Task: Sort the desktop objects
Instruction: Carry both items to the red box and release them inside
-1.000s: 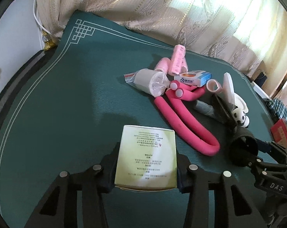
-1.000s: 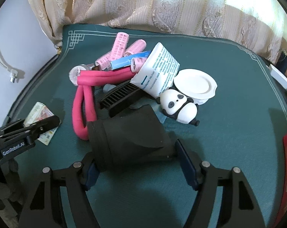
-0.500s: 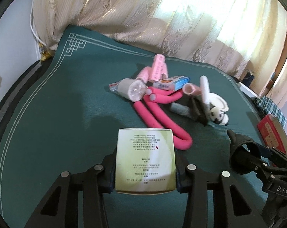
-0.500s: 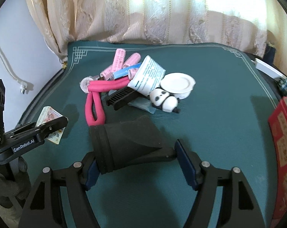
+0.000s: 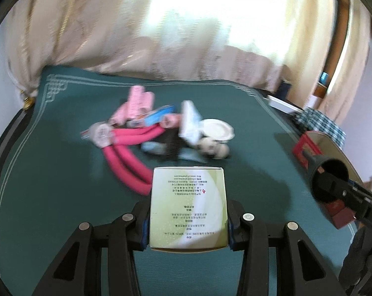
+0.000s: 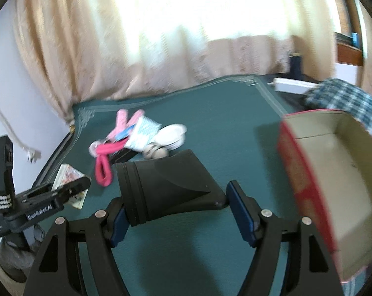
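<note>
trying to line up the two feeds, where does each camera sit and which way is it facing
Left wrist: on the left gripper, looking along its fingers at the green box it holds, toward the clutter pile and curtain; the right gripper shows at right.
Right wrist: on the right gripper, holding a black nozzle, facing the open red box; the left gripper shows at left.
Shared: pile, green mat, curtain, red box.
</note>
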A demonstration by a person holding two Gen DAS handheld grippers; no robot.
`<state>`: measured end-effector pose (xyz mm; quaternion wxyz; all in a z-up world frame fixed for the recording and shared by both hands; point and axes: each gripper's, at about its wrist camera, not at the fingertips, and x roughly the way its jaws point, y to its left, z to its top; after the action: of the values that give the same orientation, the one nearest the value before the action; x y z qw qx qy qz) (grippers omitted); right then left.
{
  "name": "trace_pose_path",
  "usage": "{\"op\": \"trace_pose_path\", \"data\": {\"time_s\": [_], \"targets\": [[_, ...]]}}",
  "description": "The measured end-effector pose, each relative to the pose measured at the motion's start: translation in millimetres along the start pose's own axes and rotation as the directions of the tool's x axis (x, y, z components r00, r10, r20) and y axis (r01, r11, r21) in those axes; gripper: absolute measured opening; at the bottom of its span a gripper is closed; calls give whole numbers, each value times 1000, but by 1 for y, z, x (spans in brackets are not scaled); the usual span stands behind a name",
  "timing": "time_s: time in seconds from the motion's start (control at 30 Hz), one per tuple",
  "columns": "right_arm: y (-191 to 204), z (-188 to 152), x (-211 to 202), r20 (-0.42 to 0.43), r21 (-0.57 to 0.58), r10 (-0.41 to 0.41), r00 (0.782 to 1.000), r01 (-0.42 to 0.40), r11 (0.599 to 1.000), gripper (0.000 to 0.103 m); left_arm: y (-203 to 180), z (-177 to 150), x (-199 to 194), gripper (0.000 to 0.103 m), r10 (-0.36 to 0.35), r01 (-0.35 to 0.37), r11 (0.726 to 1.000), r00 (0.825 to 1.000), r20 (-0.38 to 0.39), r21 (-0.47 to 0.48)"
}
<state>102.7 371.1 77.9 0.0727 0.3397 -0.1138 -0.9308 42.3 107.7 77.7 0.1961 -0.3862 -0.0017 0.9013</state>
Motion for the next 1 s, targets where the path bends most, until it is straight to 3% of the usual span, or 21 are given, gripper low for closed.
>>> {"op": "trace_pose_path", "data": {"time_s": [0.23,0.53,1.0], "targets": [[-69,-2,-44,81,99,-109,991,101,990,75,-72,10,9,46,-83,83,991,997,-11,100],[-154,-14,-81,89,226,-248,965,223,948,75,-166,22,26,46,-212,219,950,976,-54,222],[-204,-15,-89,61,270,-365,929,337,902,76,-277,41,59,46,-349,375,855,927,-137,357]]}}
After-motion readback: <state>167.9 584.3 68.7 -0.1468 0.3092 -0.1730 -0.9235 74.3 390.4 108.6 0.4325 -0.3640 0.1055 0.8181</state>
